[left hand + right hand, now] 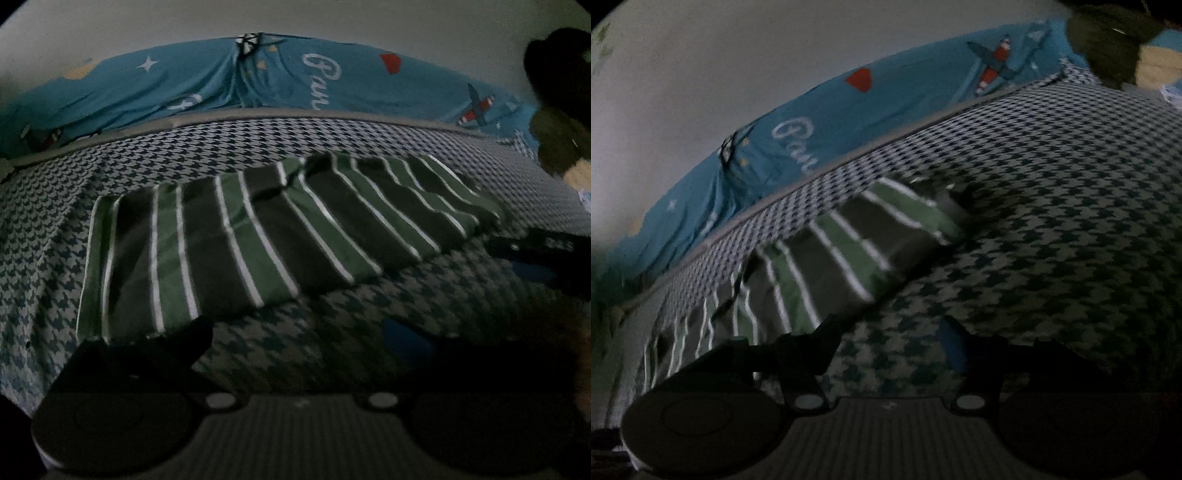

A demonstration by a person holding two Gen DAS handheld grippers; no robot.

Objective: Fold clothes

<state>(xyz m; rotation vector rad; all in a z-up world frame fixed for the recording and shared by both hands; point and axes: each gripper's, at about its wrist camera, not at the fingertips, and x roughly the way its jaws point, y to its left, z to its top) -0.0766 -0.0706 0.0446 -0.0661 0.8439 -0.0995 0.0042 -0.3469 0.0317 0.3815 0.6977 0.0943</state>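
Observation:
A green and dark striped garment (258, 236) with thin white lines lies folded flat on the houndstooth bed cover (55, 240). My left gripper (295, 332) hovers just in front of its near edge, jaws wide apart, with only bed cover between them. Its left finger overlaps the garment's near left corner. In the right wrist view the same garment (827, 254) lies up and to the left. My right gripper (888, 323) stands open over the houndstooth bed cover (1052, 221), with its left finger at the garment's near edge and nothing held.
A blue printed sheet (221, 81) (886, 96) runs along the far side against a pale wall (295, 18). A dark green soft object (561, 140) (1108, 48) sits at the far right. A dark tool part (535, 247) juts in at the right edge.

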